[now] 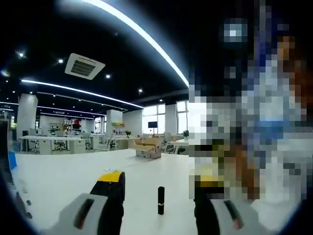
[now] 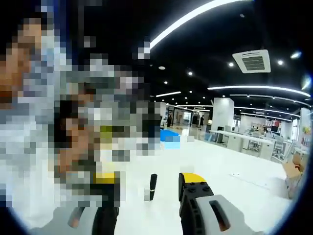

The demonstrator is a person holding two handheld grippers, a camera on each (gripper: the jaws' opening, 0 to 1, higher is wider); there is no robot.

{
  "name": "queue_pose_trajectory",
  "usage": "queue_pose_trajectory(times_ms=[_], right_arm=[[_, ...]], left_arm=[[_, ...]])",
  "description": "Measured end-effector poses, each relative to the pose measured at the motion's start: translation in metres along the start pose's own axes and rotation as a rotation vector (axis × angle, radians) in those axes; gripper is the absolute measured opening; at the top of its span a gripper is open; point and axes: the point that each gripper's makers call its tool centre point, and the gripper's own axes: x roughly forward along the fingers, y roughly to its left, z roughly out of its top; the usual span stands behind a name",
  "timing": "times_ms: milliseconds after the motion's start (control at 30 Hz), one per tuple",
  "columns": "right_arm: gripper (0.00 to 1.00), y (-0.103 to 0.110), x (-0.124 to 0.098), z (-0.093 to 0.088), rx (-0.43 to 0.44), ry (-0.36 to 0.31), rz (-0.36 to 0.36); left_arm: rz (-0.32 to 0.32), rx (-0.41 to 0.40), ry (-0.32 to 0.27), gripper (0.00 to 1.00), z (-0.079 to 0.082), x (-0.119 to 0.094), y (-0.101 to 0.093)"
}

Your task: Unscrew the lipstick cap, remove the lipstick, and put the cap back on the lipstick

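A slim black lipstick (image 1: 161,200) stands upright on the white table (image 1: 73,171), cap on. In the left gripper view it stands between and a little ahead of my left gripper's (image 1: 159,188) two black, yellow-tipped jaws, which stand wide apart and touch nothing. In the right gripper view the same lipstick (image 2: 153,186) stands upright ahead of my right gripper (image 2: 149,183), between its spread jaws. Neither gripper holds anything.
The white table stretches far ahead in both views. Beyond it lie an open office with desks (image 1: 58,142), chairs and cardboard boxes (image 1: 149,147). A blue item (image 2: 170,135) lies at the table's far end in the right gripper view.
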Motion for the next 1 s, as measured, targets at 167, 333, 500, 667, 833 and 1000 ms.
queue_pose_trajectory(times_ms=[167,333,500,667,833,1000], right_arm=[[0.46,0.0,0.001,0.0,0.007,-0.005,0.0],[0.46,0.001,0.002,0.001,0.014,-0.01,-0.002],[0.46,-0.001,0.004,0.001,0.031,-0.017,-0.001],[0.47,-0.003,0.007,0.004,0.054,-0.04,-0.001],[0.47,-0.004,0.014,0.003,0.062,-0.047,-0.005],[0.47,-0.005,0.027,-0.002,0.075,-0.04,0.0]], left_arm=[[0.0,0.001,0.024,0.59,-0.005,0.001,0.0],[-0.004,-0.016,0.046,0.6,-0.011,0.003,0.0],[-0.007,-0.025,0.055,0.6,-0.014,0.004,0.0],[-0.007,-0.028,0.048,0.59,-0.015,0.006,0.001],[-0.005,-0.029,0.056,0.59,-0.019,0.009,0.003],[-0.004,-0.025,0.079,0.59,-0.027,0.014,0.005]])
